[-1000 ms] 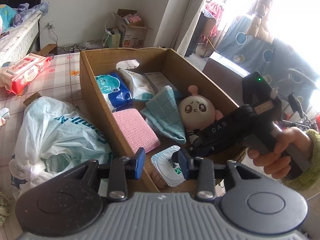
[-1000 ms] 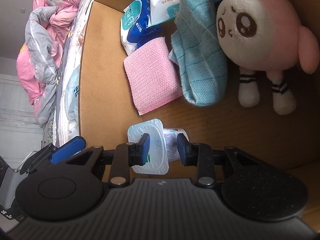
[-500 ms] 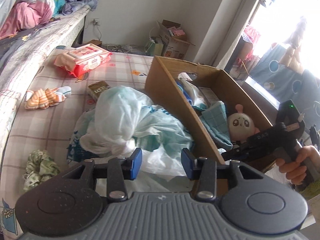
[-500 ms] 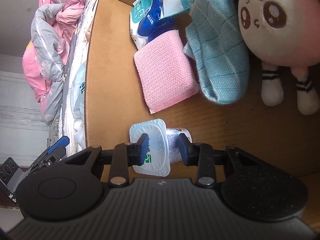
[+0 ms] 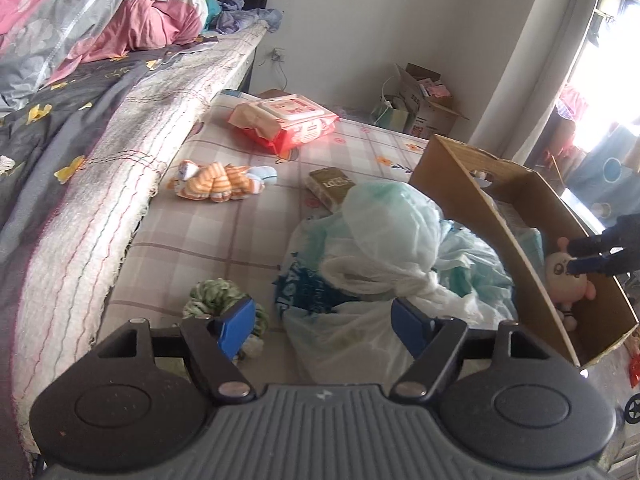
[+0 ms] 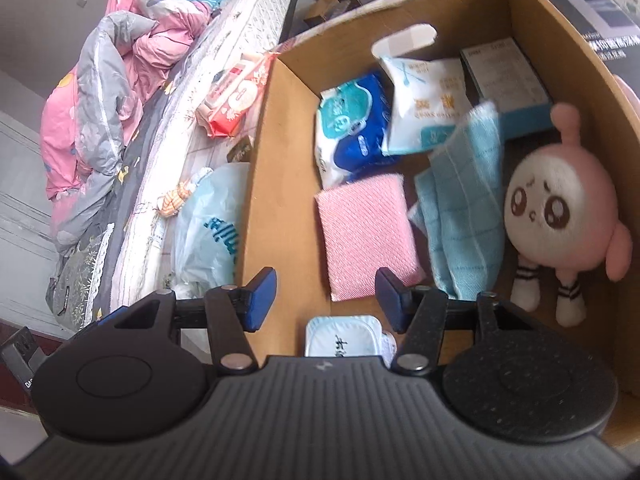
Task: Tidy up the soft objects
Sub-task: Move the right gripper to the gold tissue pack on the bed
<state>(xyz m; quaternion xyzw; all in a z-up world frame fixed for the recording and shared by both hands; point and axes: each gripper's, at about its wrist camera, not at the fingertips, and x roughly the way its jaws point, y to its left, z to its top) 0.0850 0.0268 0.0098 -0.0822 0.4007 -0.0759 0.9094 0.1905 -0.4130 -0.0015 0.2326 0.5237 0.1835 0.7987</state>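
Beside a bed heaped with pink and grey quilts, a checked mat carries the loose things, and a cardboard box (image 5: 492, 216) stands along its right edge. Inside the box lie a pink cloth (image 6: 368, 236), a blue towel (image 6: 464, 208), two wipe packs, a pink plush doll (image 6: 560, 208) and, nearest the camera, a small sealed tub (image 6: 342, 340). The right tongs (image 6: 326, 300) hang above that tub with their jaws apart, having just been opening; nothing is between the pads, and the tub rests on the box floor below them.

The left tongs (image 5: 324, 324) point down over the mat, outside the box, jaws wide and also just been opening, holding nothing. Directly ahead of them sits a crumpled white plastic bag (image 5: 384, 248); a green scrunchie (image 5: 218, 296) lies just beside the left pad. Farther off and to the left is a striped sock bundle (image 5: 216, 186), its long axis running across the view, with a red wipes pack (image 5: 286, 120) beyond it. The left hand is clearly the nearer one to everything still on the mat, and the scrunchie looks the closest pick.
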